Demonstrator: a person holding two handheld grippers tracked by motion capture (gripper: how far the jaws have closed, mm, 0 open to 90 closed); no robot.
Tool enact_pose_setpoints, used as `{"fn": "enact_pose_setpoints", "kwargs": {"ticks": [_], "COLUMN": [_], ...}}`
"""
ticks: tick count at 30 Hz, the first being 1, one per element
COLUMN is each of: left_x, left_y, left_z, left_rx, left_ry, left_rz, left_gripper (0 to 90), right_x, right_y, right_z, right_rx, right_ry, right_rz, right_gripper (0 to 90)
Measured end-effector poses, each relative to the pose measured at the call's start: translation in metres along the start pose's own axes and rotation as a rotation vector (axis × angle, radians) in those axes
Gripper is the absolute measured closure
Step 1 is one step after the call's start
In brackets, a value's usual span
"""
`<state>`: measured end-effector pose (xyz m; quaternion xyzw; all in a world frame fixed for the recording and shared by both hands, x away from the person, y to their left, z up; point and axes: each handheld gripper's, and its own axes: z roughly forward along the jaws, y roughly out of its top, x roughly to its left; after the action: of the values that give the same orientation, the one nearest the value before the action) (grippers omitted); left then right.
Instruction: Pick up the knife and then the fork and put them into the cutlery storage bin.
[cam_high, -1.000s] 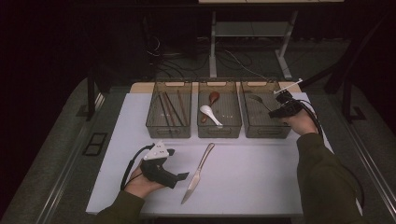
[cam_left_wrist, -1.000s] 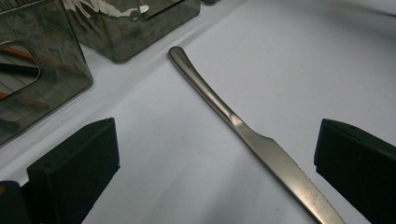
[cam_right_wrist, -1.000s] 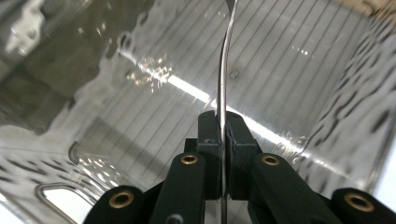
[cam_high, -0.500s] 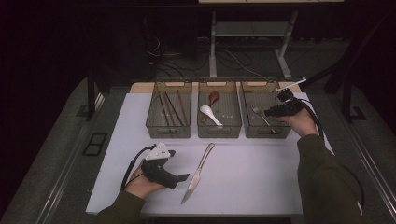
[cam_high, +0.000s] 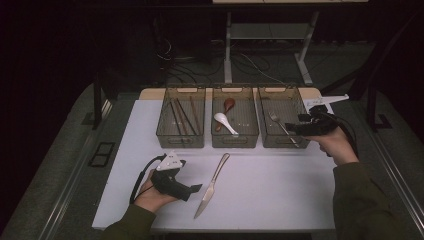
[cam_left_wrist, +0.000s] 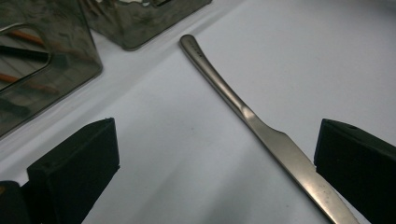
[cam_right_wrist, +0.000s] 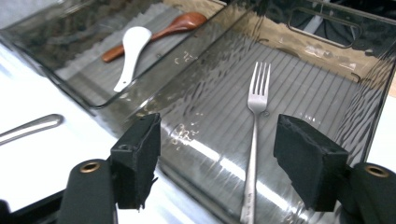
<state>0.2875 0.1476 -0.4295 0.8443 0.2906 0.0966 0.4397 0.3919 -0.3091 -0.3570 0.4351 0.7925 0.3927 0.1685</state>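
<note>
Fork (cam_right_wrist: 254, 140) unmarked in right bin (cam_right_wrist: 327, 93), right gripper (cam_right_wrist: 217, 161) fingers newly parted above; left gripper (cam_left_wrist: 215, 172) fingers apart beside knife (cam_left_wrist: 261, 130).

No legible text, label, brand, number or sign appears on any surface. The knife handle (cam_left_wrist: 201, 56) carries a few faint marks near its tip, well ahead of the left gripper's fingers, too small to read.
</note>
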Motion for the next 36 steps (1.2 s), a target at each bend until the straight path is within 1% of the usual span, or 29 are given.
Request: {"fn": "enact_pose_setpoints", "kwargs": {"ticks": [2,4,6,8,10,13,16,18,20,21,23,24,25,26,28,29,30,31,33,36], "left_x": [0.0,0.0,-0.001,-0.002,-0.003,-0.006,-0.01,-0.012,-0.014,-0.015,-0.018,-0.021,-0.023,-0.025,-0.028,-0.03,-0.032,-0.034,-0.038,-0.042], "left_y": [0.001,0.002,0.003,0.004,0.004,0.006,0.008,0.01,0.012,0.012,0.014,0.015,0.016,0.017,0.019,0.02,0.02,0.02,0.019,0.017], "left_z": [0.0,0.0,-0.001,0.0,0.001,0.003,0.004,0.005,0.007,0.009,0.012,0.014,0.016,0.018,0.024,0.027,0.031,0.034,0.04,0.049], "left_rx": [0.01,0.011,0.013,0.002,0.003,0.005,0.0,0.001,0.011,0.019,0.037,0.047,0.054,0.059,0.068,0.081,0.088,0.095,0.122,0.155], "left_ry": [0.016,0.031,0.041,0.021,0.006,-0.021,-0.029,-0.027,-0.023,-0.031,-0.042,-0.047,-0.046,-0.047,-0.055,-0.056,-0.062,-0.072,-0.085,-0.074], "left_rz": [-0.005,-0.021,-0.024,-0.026,-0.028,-0.017,-0.012,-0.01,-0.017,-0.011,0.005,0.009,0.025,0.028,0.03,0.039,0.039,0.039,0.055,0.08], "left_gripper": [0.3,2.8,6.7,14.8,17.1,25.2,34.6,42.3,49.7,53.3,63.2,68.2,73.1,78.9,87.8,89.1,89.1,89.1,89.2,89.1], "right_x": [0.005,0.011,0.017,0.025,0.034,0.046,0.055,0.06,0.064,0.066,0.07,0.072,0.074,0.077,0.081,0.083,0.085,0.087,0.088,0.089], "right_y": [-0.006,-0.012,-0.019,-0.027,-0.035,-0.049,-0.063,-0.073,-0.083,-0.088,-0.098,-0.103,-0.107,-0.111,-0.117,-0.119,-0.12,-0.121,-0.122,-0.122], "right_z": [-0.005,-0.011,-0.016,-0.019,-0.021,-0.023,-0.024,-0.025,-0.025,-0.025,-0.024,-0.024,-0.024,-0.024,-0.024,-0.024,-0.024,-0.024,-0.024,-0.022], "right_rx": [-0.021,-0.043,-0.063,-0.075,-0.096,-0.12,-0.131,-0.136,-0.136,-0.139,-0.127,-0.121,-0.114,-0.107,-0.091,-0.083,-0.077,-0.077,-0.076,-0.072], "right_ry": [0.0,0.003,0.031,0.047,0.058,0.079,0.072,0.068,0.086,0.088,0.094,0.089,0.096,0.101,0.099,0.105,0.108,0.111,0.119,0.124], "right_rz": [0.006,-0.008,-0.012,-0.021,-0.027,-0.029,-0.046,-0.056,-0.05,-0.049,-0.065,-0.063,-0.066,-0.075,-0.089,-0.093,-0.101,-0.103,-0.104,-0.095], "right_gripper": [29.2,28.8,26.9,25.2,22.8,19.3,18.4,18.3,18.4,18.3,18.4,18.4,18.3,18.3,18.3,18.2,17.9,18.0,17.9,17.9]}}
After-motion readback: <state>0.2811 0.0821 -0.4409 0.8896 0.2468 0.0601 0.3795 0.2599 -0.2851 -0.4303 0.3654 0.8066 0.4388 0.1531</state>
